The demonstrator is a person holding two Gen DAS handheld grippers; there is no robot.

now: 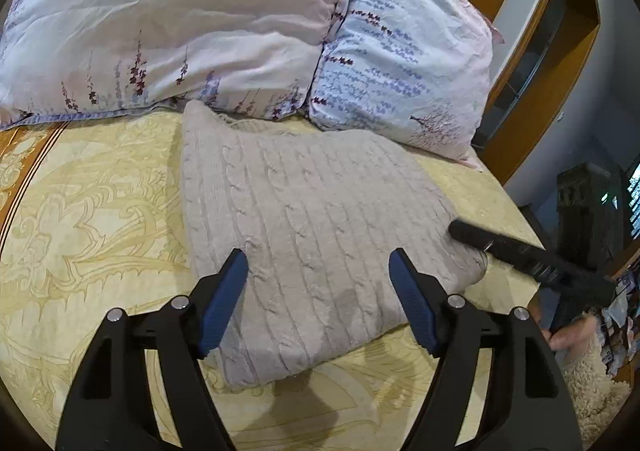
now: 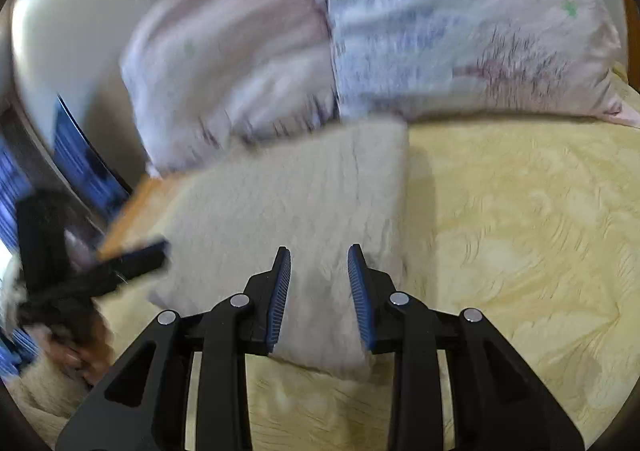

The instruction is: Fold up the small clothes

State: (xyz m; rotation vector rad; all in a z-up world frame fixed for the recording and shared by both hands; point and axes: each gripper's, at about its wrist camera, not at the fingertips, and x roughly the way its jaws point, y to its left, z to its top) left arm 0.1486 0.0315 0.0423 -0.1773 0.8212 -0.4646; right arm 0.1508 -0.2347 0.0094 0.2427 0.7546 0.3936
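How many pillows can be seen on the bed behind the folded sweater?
2. A large pink floral pillow lies at the far left, and a bluish patterned pillow leans beside it on the right, both just behind the sweater. More may sit outside the views.

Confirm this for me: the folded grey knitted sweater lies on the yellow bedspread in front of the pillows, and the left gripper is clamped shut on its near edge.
Not quite. In the left wrist view the left gripper is open, its jaws spread apart above the sweater and holding nothing. The rest stands: the folded grey knit lies on the yellow bedspread in front of the pillows.
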